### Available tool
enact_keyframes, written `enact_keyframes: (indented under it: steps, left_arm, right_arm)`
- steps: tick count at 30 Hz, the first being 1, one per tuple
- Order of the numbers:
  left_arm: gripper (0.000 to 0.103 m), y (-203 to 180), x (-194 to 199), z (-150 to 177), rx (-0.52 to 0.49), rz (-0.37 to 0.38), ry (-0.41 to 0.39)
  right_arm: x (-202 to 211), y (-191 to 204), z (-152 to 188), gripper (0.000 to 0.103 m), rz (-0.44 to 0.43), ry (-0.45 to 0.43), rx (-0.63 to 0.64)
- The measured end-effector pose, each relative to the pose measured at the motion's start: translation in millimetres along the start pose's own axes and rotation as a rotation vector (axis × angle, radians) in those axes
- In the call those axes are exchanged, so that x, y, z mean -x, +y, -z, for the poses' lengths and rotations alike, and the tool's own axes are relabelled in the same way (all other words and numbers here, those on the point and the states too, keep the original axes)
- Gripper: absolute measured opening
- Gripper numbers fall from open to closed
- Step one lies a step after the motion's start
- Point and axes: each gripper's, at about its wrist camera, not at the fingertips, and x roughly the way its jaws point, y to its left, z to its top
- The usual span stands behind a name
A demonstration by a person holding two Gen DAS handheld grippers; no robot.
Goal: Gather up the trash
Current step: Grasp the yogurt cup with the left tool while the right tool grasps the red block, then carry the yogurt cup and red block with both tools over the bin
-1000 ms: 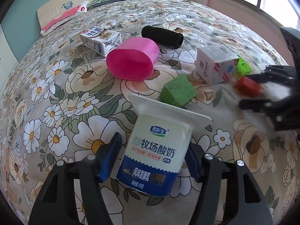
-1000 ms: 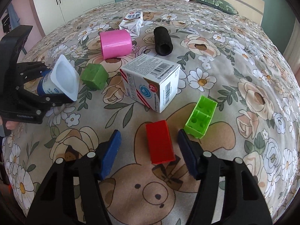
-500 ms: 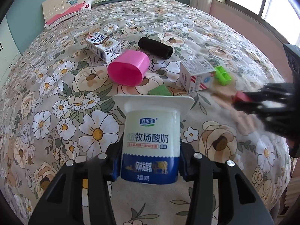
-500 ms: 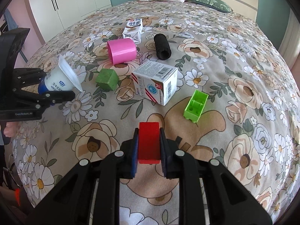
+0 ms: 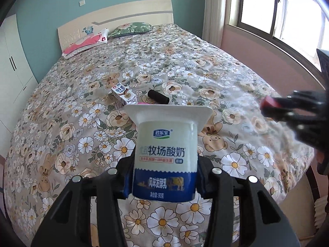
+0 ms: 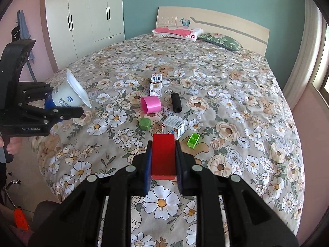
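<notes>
2 cartons (image 6: 156, 84) | 1 yogurt cup (image 5: 166, 154) | 1 red block (image 6: 163, 157) | 2 green blocks (image 6: 144, 124)

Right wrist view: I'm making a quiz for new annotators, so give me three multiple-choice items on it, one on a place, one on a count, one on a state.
1. Where does the black roll lie?
A. right of the pink cup
B. on the pillows
C. inside the cup

2. How many milk cartons lie on the bed?
A. none
B. two
C. five

3. What does the right gripper hold?
A. nothing, jaws wide apart
B. a red block, jaws closed on it
C. a spoon

Answers:
1 A, the roll lies on the quilt just right of the cup.
2 B, one tall carton behind the cup and one white carton beside the green block.
3 B, the block sits clamped between the blue pads; the left gripper holds the yogurt cup.
</notes>
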Motion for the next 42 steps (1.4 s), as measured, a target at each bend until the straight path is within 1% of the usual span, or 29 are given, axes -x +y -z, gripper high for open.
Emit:
enact_keyframes:
  steps: [3,8,11,16,20,25,30,35,42]
  left_arm:
    - [0.049,-8,38,3,-0.003,-0.021,-0.031]
    - [0.049,-23,99,16,0.007,-0.026,-0.074]
    - [0.049,-31,132,30,0.009,-0.028,-0.091]
    - [0.049,-48,176,63,-0.017,-0.051,-0.100]
    - [0.049,-60,194,95,-0.033,-0.052,-0.091]
    - [0.049,-70,195,138,-0.047,-0.037,-0.056]
    - [0.049,-76,172,182,-0.047,-0.019,0.015]
    - [0.049,-82,140,223,-0.033,0.018,0.109]
    - [0.049,-94,93,274,-0.036,0.071,0.237]
  right_arm:
    - [44,12,2,0.021,0.019,-0.038,0.020]
    - [112,34,12,0.021,0.024,-0.087,0.042]
    - [148,49,23,0.021,0.029,-0.109,0.059]
    - [196,76,56,0.021,0.018,-0.129,0.089]
    - [216,98,89,0.021,0.008,-0.114,0.114]
    - [217,118,133,0.021,-0.007,-0.068,0.134]
    - [202,131,176,0.021,-0.038,-0.005,0.132]
    - [171,141,217,0.021,-0.069,0.068,0.112]
    - [113,153,270,0.021,-0.140,0.209,0.068]
